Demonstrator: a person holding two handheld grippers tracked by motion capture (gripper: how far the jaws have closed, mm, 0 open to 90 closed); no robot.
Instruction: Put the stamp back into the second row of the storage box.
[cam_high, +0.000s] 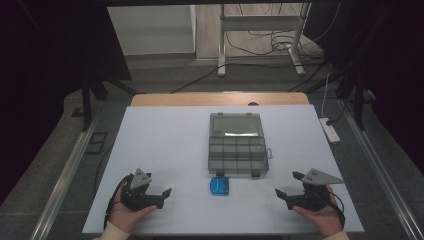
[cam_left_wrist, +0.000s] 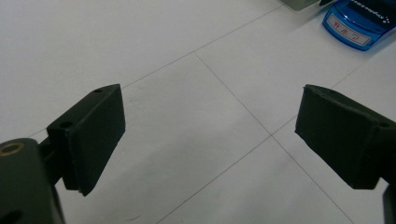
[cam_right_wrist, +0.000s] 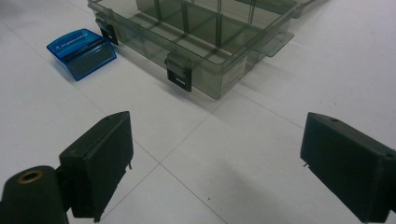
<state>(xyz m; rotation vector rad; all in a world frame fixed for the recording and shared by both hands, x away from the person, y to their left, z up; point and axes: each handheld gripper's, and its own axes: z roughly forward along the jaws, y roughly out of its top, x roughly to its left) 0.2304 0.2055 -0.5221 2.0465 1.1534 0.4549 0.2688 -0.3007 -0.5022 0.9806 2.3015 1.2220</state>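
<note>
Your left gripper (cam_high: 161, 198) rests at about seven o'clock on the matte white table (cam_high: 165, 140), its flat black rubbery jaws spread wide with nothing between them. Your right gripper (cam_high: 287, 186) sits at five o'clock, jaws likewise gaping and empty, a grey three-cornered plate on top. Between the two, near six o'clock, lies the small blue box (cam_high: 219, 186), glossy translucent plastic, wedge-shaped with a pale label. Just beyond it, toward twelve, stands the smoky clear organizer case (cam_high: 237, 145), rectangular, lid open, divided into square compartments, dark latches on its near edge.
</note>
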